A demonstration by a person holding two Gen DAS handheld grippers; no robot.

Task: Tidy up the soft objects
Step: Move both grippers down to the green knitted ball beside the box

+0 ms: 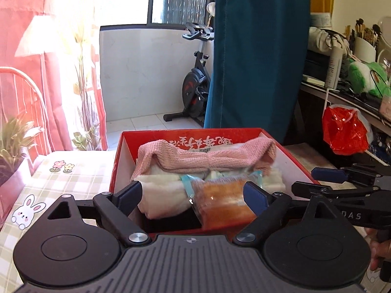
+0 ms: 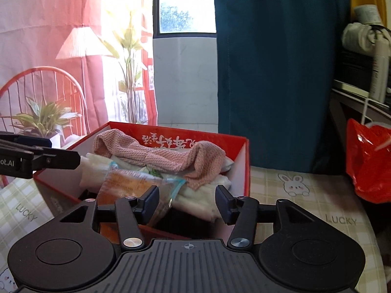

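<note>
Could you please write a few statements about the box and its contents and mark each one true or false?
1. The pink knitted cloth lies in the red box. True.
2. The left tongs are clamped shut on the cloth. False: their jaws stand open and hold nothing.
3. A clear packet with orange contents lies at the box's near end. True.
4. The box stands on bare wood. False: it stands on a checked tablecloth printed with rabbits.
5. The right tongs are lifting the white towels. False: they are open, and the towels lie in the box.
</note>
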